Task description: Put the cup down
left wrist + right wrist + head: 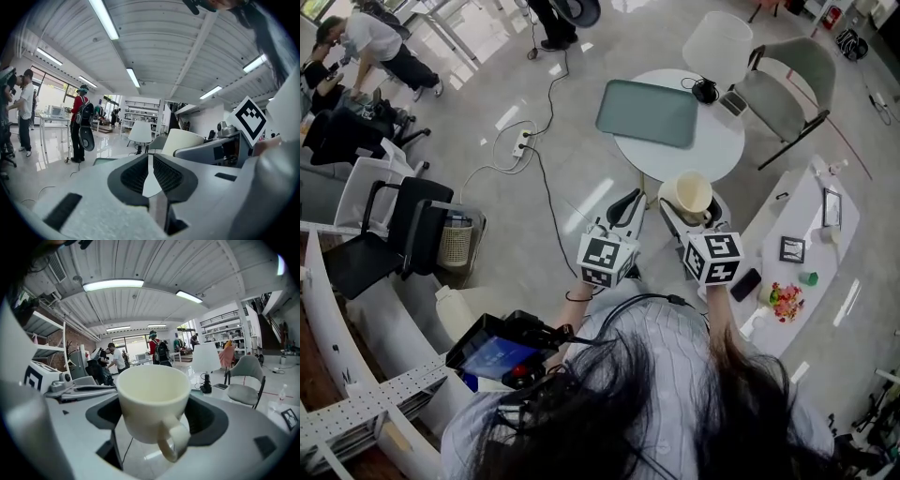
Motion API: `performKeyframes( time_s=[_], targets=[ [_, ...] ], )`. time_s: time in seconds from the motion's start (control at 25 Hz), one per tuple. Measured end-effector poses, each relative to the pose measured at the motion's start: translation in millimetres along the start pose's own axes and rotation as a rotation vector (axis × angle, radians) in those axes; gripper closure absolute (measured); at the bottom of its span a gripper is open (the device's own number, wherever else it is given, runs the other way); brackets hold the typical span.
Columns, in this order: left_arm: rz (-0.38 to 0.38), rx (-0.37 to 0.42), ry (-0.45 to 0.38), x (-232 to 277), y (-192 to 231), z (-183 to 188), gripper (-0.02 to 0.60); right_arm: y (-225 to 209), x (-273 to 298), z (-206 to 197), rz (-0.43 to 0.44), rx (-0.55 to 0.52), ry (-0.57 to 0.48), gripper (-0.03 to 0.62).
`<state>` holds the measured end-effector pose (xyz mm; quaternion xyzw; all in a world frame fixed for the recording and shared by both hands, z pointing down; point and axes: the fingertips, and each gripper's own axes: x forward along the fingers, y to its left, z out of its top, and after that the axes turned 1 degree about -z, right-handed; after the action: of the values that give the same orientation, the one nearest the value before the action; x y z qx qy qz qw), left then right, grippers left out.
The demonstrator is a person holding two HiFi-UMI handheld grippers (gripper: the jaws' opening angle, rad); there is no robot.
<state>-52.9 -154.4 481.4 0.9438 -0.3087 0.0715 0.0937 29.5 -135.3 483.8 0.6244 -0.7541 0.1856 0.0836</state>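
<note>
A cream cup [689, 195] with a handle hangs in the air just in front of the near edge of a round white table [712, 150]. My right gripper [691, 212] is shut on it. In the right gripper view the cup [151, 401] sits upright between the jaws, empty, with its handle toward the camera. My left gripper [623, 206] is beside it on the left, over the floor. Its jaws meet at the tips with nothing between them [151, 159]. The cup [185, 139] also shows to the right in the left gripper view.
On the round table lie a teal tray [649, 112], a white lamp [717, 42] and a small dark device [705, 91]. A grey chair [783, 94] stands behind it. A long white table [802, 220] with small items is at right. Cables and a power strip [522, 142] cross the floor.
</note>
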Motion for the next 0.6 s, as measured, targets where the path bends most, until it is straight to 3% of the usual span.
performKeyframes(
  time_s=[0.6],
  targets=[
    [-0.004,-0.046,0.030,12.4,7.7,-16.2,0.543,-8.6,9.5,-6.2,-0.017,0.011,0.019,0.169]
  ],
)
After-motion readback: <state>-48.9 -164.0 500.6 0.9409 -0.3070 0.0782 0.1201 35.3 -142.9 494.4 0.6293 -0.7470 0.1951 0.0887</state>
